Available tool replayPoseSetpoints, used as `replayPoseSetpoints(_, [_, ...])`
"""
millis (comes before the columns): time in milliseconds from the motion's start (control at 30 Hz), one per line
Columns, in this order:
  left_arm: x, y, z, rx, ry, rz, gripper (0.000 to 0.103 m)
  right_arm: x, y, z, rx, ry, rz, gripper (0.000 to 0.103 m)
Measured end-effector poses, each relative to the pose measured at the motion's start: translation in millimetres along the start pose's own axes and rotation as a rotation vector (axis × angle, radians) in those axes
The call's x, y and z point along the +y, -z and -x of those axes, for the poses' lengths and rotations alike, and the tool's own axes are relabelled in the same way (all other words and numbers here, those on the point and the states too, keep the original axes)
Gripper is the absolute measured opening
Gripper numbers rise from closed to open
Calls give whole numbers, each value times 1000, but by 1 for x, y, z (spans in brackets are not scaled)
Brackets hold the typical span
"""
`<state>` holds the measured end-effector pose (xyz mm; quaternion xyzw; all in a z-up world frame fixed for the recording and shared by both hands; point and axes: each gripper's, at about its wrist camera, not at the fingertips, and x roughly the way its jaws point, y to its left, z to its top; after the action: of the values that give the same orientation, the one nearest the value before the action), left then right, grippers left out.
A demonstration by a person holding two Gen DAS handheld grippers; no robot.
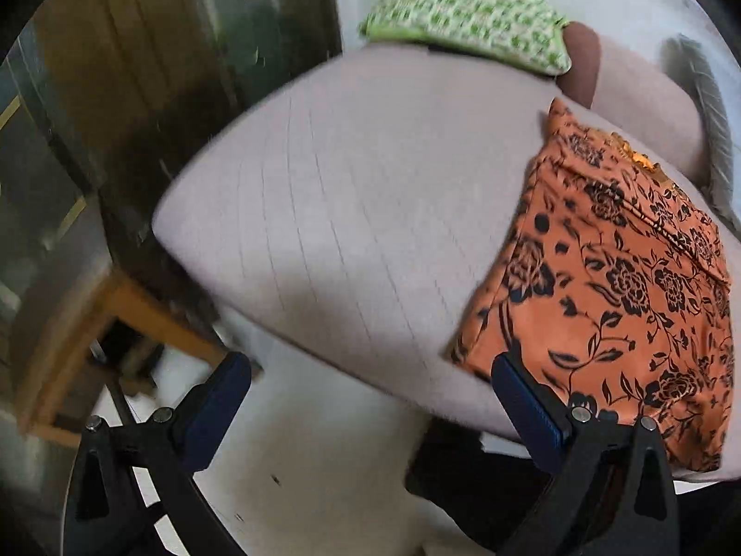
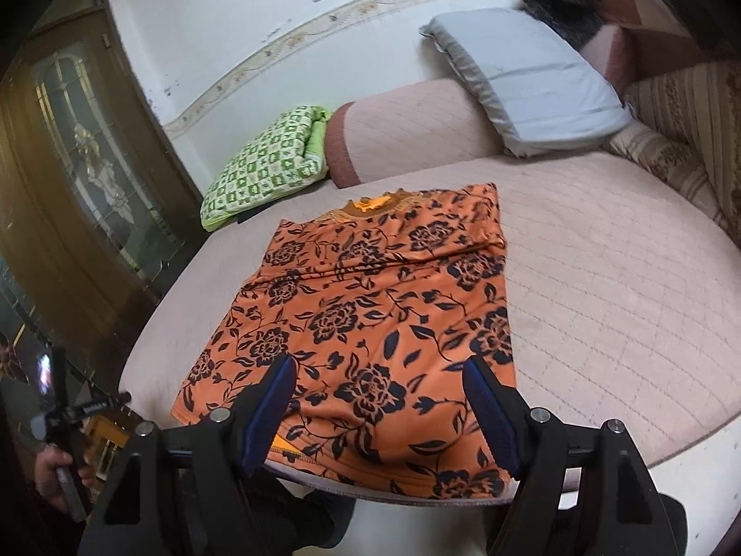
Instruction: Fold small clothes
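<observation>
White plaster wall [image 2: 222, 23] with a patterned border strip backs a bed [image 2: 625, 287] covered in pale pink quilting; a dark wooden door [image 2: 83, 148] with a glass panel stands to its left. Against the far side lean a grey pillow [image 2: 523, 78] and a folded green checked cloth [image 2: 264, 167]. An orange floral top [image 2: 370, 306] lies flat near the bed's near edge. Right tool [image 2: 379, 398] hovers over its hem, jaws apart and empty; left tool [image 1: 370, 398], jaws apart, is at the bed's edge beside the top.

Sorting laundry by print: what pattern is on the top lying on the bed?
Orange top with black roses and leaves; clearest in the right wrist view.
</observation>
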<state>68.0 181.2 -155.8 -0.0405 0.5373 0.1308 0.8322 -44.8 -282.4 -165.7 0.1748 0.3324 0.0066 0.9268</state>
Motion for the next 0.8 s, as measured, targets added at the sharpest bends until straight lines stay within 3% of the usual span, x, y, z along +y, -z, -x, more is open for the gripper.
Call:
replayPoseSetpoints(400, [-24,-2,-8,-7,157,-47,103,-61,22,-27,233,-1,-259,77])
replayPoseSetpoints(467, [-30,-3,-16,-2,171,-88,98,-79,32,-40,284,-2,-332,77])
replayPoseSetpoints(533, [-35,-5,-27,24,188,-117,82,-96,44,-51,330,13,-407,77])
replayPoseSetpoints(600, [-36,-8,-39,55,216,-120,76,-109,55,-61,359,14,-464,77])
replayPoseSetpoints(800, [-48,-8,-63,75,271,-145,68,-122,63,-82,387,38,-514,77])
